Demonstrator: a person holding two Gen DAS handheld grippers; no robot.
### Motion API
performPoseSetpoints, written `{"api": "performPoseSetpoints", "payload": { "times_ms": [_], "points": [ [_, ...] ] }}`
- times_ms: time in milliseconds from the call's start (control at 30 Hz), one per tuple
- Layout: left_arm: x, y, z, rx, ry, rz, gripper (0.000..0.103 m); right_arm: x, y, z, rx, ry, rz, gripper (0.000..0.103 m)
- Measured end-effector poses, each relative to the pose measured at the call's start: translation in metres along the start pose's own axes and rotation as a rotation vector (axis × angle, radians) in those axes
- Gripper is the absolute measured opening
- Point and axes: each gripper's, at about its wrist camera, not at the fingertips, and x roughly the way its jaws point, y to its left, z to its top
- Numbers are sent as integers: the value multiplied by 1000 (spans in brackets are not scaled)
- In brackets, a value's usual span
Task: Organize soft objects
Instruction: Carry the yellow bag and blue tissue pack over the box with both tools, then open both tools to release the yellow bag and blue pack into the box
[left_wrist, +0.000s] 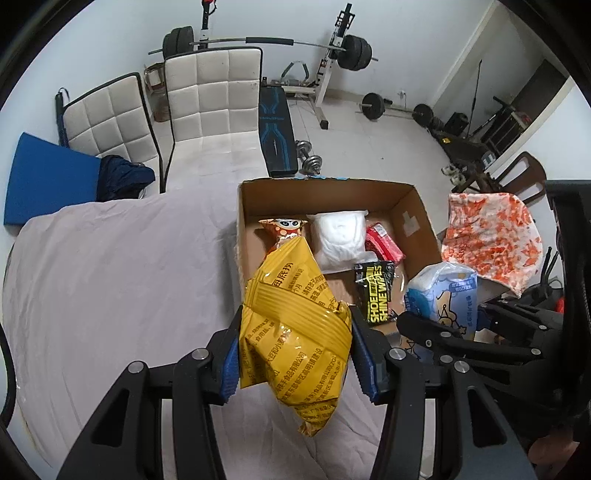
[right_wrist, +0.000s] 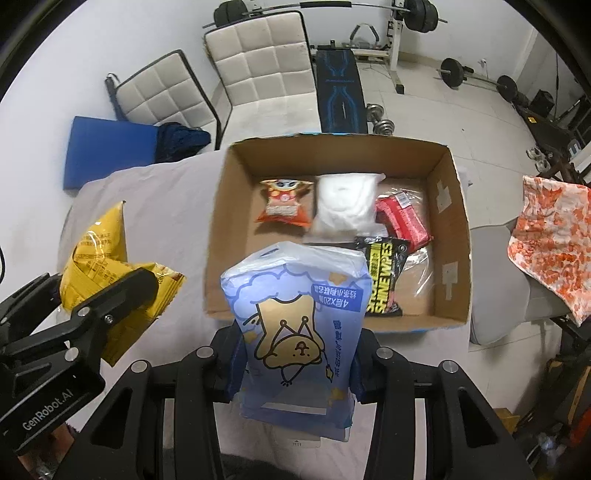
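My left gripper (left_wrist: 295, 350) is shut on a yellow snack bag (left_wrist: 295, 332), held above the sheet just left of an open cardboard box (left_wrist: 413, 210). In the right wrist view that same yellow snack bag (right_wrist: 99, 258) and the left gripper (right_wrist: 110, 299) show at the left. My right gripper (right_wrist: 295, 365) is shut on a blue-and-white tissue pack (right_wrist: 299, 332) over the near wall of the cardboard box (right_wrist: 458, 206). The tissue pack (left_wrist: 443, 291) also shows at the right of the left wrist view. Inside the box lie an orange snack bag (right_wrist: 282, 203), a white soft bundle (right_wrist: 345, 203), a red pack (right_wrist: 402, 218) and a black-and-yellow wipes pack (right_wrist: 384, 273).
The box stands on a pale sheet-covered surface (left_wrist: 122, 266). Two white padded chairs (left_wrist: 210, 103) and a blue cushion (left_wrist: 48, 181) are behind it. An orange-patterned cloth (left_wrist: 491, 236) drapes over a chair to the right. A weight bench (left_wrist: 277, 136) and barbells fill the floor beyond.
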Motion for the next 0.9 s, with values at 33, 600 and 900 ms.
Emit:
{"api": "performPoseSetpoints", "payload": {
  "times_ms": [33,600,900],
  "points": [
    [10,-1,5,0,6,12,48,7,-4,4,2,10,-6,46],
    [146,19,22,-128,268,-27,48,127,-31,42,20,173,19,47],
    [179,21,25,-153,356,-41,51,162,-34,51,25,222,14,56]
  ]
}}
